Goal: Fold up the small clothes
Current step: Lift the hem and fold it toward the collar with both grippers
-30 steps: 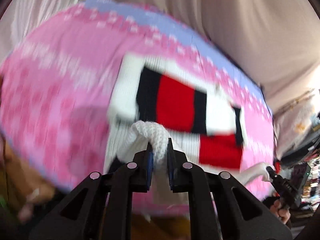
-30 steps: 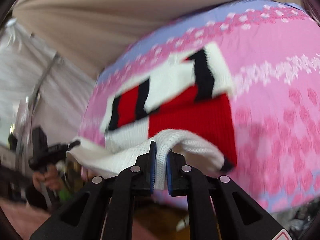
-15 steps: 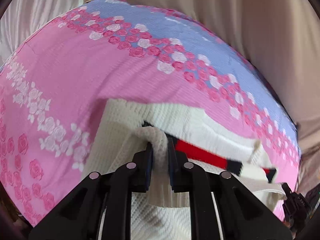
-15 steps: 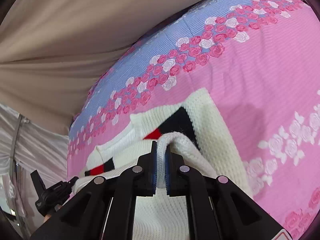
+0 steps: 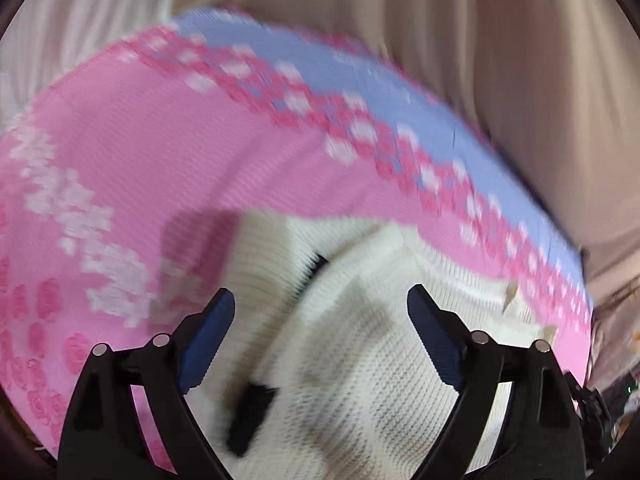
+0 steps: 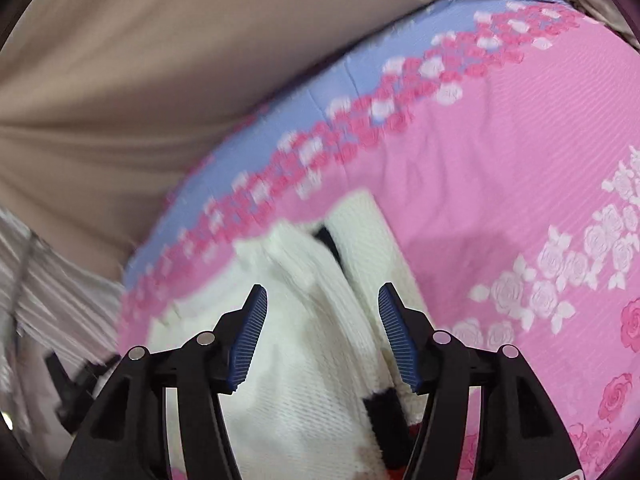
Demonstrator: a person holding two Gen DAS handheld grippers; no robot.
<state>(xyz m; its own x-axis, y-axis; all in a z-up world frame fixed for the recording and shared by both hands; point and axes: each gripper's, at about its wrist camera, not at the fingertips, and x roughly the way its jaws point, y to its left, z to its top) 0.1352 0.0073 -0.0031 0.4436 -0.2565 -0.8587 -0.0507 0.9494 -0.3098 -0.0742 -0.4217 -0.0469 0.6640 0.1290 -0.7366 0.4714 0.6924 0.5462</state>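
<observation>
A white knit sweater [image 5: 360,344] with black and red patches lies folded over on a pink flowered bedsheet [image 5: 160,152]. My left gripper [image 5: 320,300] is open just above the sweater's near left part and holds nothing. In the right wrist view the same sweater [image 6: 304,360] lies under my right gripper [image 6: 322,296], which is also open and empty. A black patch [image 6: 384,404] shows at the sweater's near edge. The bedsheet [image 6: 500,184] spreads to the right.
The sheet has a lilac band [image 5: 360,80] with roses along its far edge. Beige curtains [image 5: 440,20] hang behind the bed, also in the right wrist view [image 6: 160,60]. White cloth [image 5: 80,12] hangs at far left. The other gripper's dark tip [image 6: 76,376] shows at left.
Both grippers were shut on the white sweater's edge and carried it forward over itself. Now both have opened and let it go; the sweater lies folded on the sheet.
</observation>
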